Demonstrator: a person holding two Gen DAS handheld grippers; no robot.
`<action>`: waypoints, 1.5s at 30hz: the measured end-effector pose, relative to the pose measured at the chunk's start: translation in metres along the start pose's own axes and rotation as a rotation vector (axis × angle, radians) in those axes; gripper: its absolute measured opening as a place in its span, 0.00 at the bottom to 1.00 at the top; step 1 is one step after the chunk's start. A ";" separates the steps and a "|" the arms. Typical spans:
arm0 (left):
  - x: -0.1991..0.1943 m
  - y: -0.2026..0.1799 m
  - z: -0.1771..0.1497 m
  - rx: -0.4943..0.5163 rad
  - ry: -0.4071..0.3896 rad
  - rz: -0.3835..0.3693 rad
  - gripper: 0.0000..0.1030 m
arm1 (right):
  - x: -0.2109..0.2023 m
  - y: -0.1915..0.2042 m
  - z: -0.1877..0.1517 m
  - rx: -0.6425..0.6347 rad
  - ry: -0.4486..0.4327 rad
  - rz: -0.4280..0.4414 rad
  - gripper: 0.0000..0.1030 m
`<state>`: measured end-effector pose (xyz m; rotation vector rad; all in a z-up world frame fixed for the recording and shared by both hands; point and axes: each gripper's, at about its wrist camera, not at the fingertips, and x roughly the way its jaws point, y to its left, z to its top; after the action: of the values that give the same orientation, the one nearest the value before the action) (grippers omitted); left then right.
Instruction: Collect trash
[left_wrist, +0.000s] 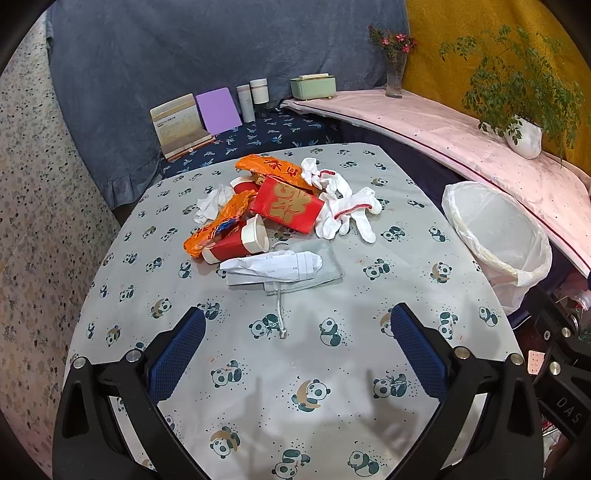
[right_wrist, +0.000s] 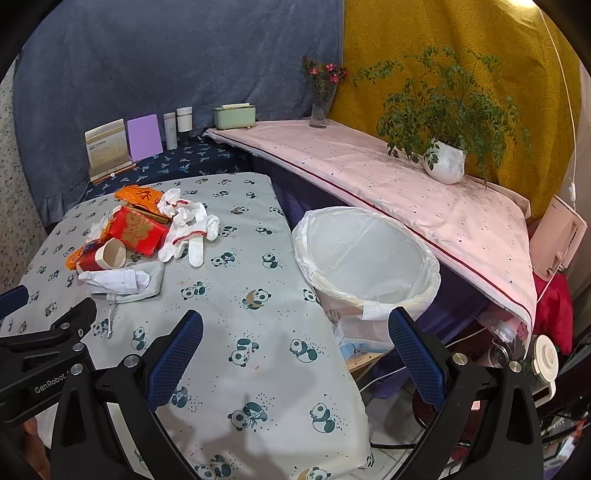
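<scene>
your left tongs (left_wrist: 297, 326) and right tongs (right_wrist: 295, 328) were both spread wide, gripping nothing, above the desk (left_wrist: 369, 369). the trash pile (left_wrist: 280, 218) sat mid-desk, far side. the lined bin (right_wrist: 369, 258) stood just beside the desk's right edge.

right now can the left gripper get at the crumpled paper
Probably yes. The left gripper is open and faces the paper across bare tablecloth; only a thin cord from the grey pouch under it lies between.
</scene>
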<state>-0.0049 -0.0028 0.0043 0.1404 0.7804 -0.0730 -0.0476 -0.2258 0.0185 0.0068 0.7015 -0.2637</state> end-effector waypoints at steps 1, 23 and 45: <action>0.000 0.000 0.000 0.001 0.000 -0.001 0.93 | 0.000 0.000 0.000 0.001 -0.001 0.000 0.93; 0.002 0.001 0.002 -0.002 0.004 -0.012 0.93 | 0.002 0.001 0.000 -0.003 0.004 -0.001 0.93; 0.004 -0.002 -0.002 0.001 0.002 -0.013 0.93 | 0.006 -0.001 -0.004 0.006 0.012 -0.002 0.93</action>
<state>-0.0040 -0.0044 -0.0004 0.1363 0.7831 -0.0852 -0.0454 -0.2278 0.0117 0.0135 0.7128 -0.2673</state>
